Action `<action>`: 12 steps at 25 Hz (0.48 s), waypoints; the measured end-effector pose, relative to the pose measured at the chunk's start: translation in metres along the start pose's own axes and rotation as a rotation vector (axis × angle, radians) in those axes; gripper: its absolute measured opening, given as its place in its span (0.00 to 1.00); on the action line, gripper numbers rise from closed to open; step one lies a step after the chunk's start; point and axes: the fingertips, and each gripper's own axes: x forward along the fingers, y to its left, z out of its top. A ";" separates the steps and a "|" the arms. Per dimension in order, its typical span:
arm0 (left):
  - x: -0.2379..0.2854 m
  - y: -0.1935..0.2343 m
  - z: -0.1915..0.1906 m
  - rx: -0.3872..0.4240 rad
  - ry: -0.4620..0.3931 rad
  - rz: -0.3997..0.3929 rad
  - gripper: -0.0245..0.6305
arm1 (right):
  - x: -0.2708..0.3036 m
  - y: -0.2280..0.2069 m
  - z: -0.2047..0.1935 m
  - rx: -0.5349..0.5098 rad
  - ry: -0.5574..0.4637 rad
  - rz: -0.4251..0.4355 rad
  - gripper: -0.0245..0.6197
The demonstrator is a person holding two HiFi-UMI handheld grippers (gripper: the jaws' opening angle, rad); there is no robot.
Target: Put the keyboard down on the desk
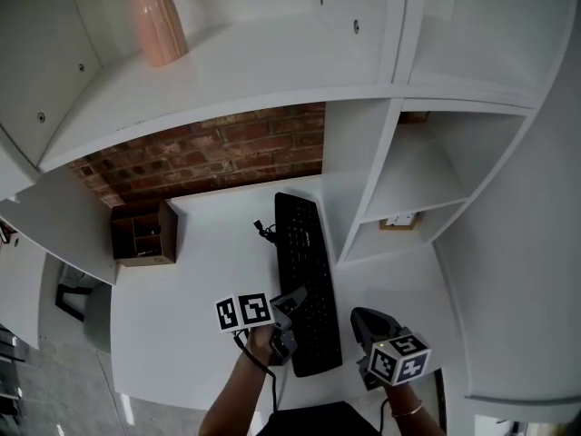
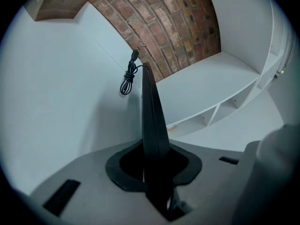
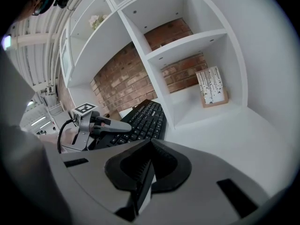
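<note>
The black keyboard (image 1: 304,271) stretches lengthwise away from me over the white desk (image 1: 182,316), beside the shelf unit. My left gripper (image 1: 292,309) is shut on its left edge near the front end. In the left gripper view the keyboard (image 2: 151,111) shows edge-on, running out from between the closed jaws of my left gripper (image 2: 152,165). The right gripper view shows the keyboard (image 3: 140,121) with the left gripper (image 3: 110,125) clamped on it. My right gripper (image 1: 368,321) hovers just right of the keyboard's front end, shut with nothing in it (image 3: 147,165). Whether the keyboard rests flat I cannot tell.
The keyboard's coiled cable (image 1: 265,232) lies at its far left corner (image 2: 127,81). A wooden organiser (image 1: 143,234) stands at the back left against the brick wall (image 1: 218,153). White shelf cubbies (image 1: 427,180) rise on the right, one holding a small framed card (image 3: 212,87). A pink vase (image 1: 156,16) stands on the top shelf.
</note>
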 end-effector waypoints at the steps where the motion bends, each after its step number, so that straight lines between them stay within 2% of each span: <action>1: 0.003 0.002 0.001 -0.012 0.000 -0.006 0.16 | 0.002 -0.002 0.001 0.001 0.001 -0.004 0.05; 6: 0.012 0.008 0.006 -0.080 -0.017 -0.049 0.16 | 0.008 -0.006 0.003 0.005 0.010 -0.016 0.05; 12: 0.023 0.014 0.012 -0.071 -0.010 -0.068 0.17 | 0.015 -0.009 0.000 0.011 0.023 -0.021 0.05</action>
